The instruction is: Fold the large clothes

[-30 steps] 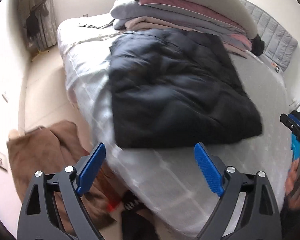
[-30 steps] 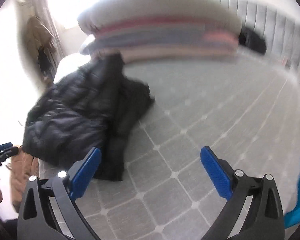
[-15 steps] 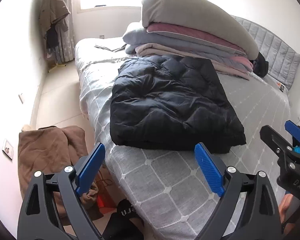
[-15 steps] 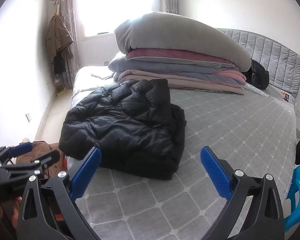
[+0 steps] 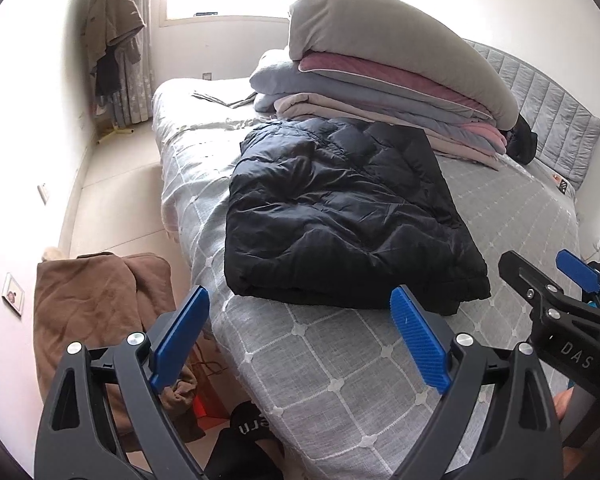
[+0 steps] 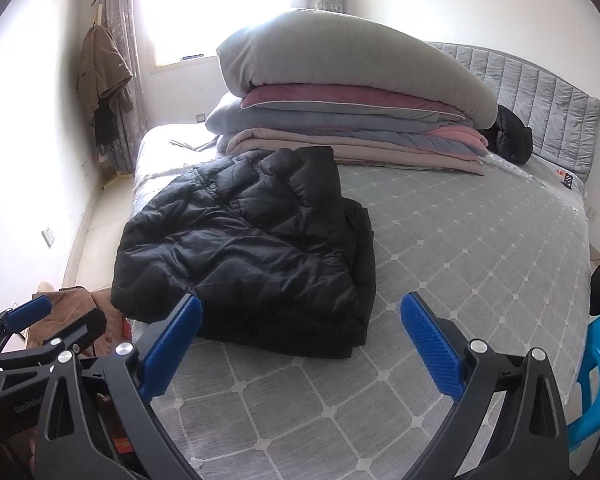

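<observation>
Lying unmoved, folded jacket (image 5: pixel 340 216); tongs (image 5: pixel 300 340) steadier.

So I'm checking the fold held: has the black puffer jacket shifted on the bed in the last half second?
No. The black puffer jacket lies folded against the stacked quilts as before.

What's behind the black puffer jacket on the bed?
Behind the black puffer jacket sits a stack of folded blankets, its front edge partly covered by the jacket's collar. Whether they touch is unclear.

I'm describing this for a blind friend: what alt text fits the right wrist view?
A folded black puffer jacket lies on a grey bed before stacked quilts. The open right gripper hovers near, empty.
</observation>
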Available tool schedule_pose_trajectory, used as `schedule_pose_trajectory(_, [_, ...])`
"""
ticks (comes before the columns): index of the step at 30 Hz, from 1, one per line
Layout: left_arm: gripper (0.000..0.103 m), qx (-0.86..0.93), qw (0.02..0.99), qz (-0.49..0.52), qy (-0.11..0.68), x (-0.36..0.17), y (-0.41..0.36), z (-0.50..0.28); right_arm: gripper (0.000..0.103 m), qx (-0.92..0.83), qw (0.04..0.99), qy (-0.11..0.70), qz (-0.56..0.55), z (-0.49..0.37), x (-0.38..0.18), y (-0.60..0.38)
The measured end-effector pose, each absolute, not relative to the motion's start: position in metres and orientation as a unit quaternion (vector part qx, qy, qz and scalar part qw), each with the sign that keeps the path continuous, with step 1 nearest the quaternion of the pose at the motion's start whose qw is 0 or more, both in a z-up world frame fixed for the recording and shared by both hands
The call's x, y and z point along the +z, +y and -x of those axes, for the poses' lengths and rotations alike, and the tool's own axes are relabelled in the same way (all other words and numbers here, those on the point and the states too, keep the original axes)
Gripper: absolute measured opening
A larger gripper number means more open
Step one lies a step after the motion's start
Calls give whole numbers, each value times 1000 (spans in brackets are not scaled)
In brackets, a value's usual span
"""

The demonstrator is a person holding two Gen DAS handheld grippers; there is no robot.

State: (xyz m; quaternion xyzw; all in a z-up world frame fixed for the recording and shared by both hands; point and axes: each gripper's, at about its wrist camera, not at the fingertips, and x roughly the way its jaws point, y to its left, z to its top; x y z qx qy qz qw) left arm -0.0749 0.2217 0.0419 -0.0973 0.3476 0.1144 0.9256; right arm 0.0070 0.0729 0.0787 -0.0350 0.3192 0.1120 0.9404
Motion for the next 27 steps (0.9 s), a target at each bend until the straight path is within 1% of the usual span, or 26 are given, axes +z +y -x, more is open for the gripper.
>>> schedule_pose_trajectory(27, [89, 116, 928, 79, 346, 45, 209, 73, 96, 109, 939, 326, 26, -6, 81, 63])
